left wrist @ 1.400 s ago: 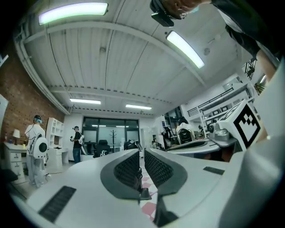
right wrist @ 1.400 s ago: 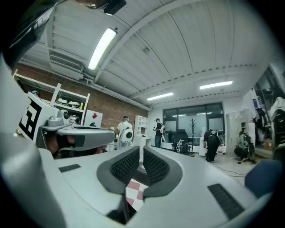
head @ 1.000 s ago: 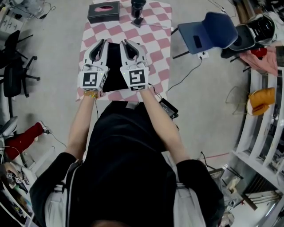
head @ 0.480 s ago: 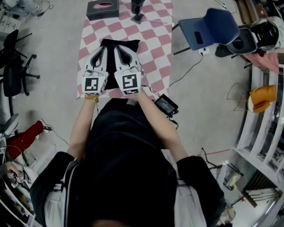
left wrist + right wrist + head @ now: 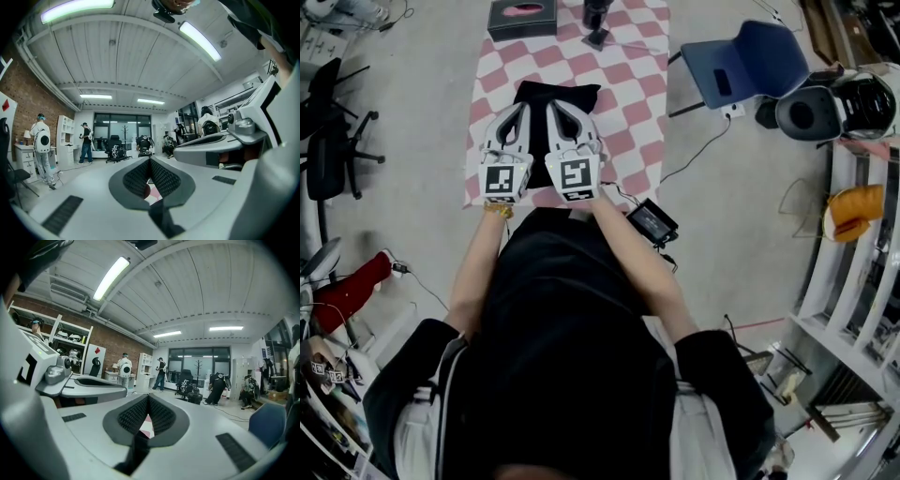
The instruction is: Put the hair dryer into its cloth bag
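A black cloth bag (image 5: 558, 97) lies flat on the red-and-white checked tablecloth (image 5: 628, 103). A black hair dryer (image 5: 596, 17) stands at the table's far edge. My left gripper (image 5: 518, 109) and right gripper (image 5: 557, 107) hover side by side over the near half of the bag. Both point level and away from me. In the left gripper view the left gripper (image 5: 150, 159) is closing its last bit, tips together, nothing between them. The right gripper (image 5: 148, 397) looks the same in its own view. A sliver of checked cloth shows below each pair of tips.
A black tissue box (image 5: 522, 17) sits at the table's far left corner. A blue chair (image 5: 750, 61) stands right of the table, a black office chair (image 5: 328, 141) at far left. A power adapter (image 5: 652, 222) lies on the floor. White shelving (image 5: 853, 281) lines the right side.
Both grippers have come down and drawn closer together over the table. The far end of the black bag now shows beyond their tips.
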### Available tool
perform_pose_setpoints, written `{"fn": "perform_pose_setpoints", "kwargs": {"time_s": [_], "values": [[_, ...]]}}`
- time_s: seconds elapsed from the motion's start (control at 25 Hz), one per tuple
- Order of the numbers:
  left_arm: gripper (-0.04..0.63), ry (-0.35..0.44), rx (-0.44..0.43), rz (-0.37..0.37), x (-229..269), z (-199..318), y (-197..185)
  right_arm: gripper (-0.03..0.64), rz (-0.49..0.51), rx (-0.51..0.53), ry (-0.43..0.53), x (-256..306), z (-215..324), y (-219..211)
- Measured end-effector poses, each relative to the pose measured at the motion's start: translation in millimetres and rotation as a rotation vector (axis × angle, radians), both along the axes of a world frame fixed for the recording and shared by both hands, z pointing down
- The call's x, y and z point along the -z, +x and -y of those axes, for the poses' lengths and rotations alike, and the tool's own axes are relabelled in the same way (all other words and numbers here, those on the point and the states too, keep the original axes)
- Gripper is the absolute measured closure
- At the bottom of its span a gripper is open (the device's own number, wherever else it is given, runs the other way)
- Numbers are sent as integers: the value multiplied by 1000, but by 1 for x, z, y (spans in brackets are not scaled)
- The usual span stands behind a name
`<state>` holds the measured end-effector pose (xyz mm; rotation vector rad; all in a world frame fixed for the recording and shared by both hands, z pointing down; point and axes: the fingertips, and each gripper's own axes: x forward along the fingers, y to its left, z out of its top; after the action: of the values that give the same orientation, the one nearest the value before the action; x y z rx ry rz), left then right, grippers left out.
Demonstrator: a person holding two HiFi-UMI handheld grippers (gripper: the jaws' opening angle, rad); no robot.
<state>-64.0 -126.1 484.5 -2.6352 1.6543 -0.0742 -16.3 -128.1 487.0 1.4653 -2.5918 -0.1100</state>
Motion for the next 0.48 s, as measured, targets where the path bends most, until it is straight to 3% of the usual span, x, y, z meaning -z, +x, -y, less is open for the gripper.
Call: {"fn": "perform_pose_setpoints", "kwargs": {"time_s": [0.48], "values": [[581, -5, -9, 3, -10, -1, 5, 601, -28, -4, -19, -15, -2, 0]]}}
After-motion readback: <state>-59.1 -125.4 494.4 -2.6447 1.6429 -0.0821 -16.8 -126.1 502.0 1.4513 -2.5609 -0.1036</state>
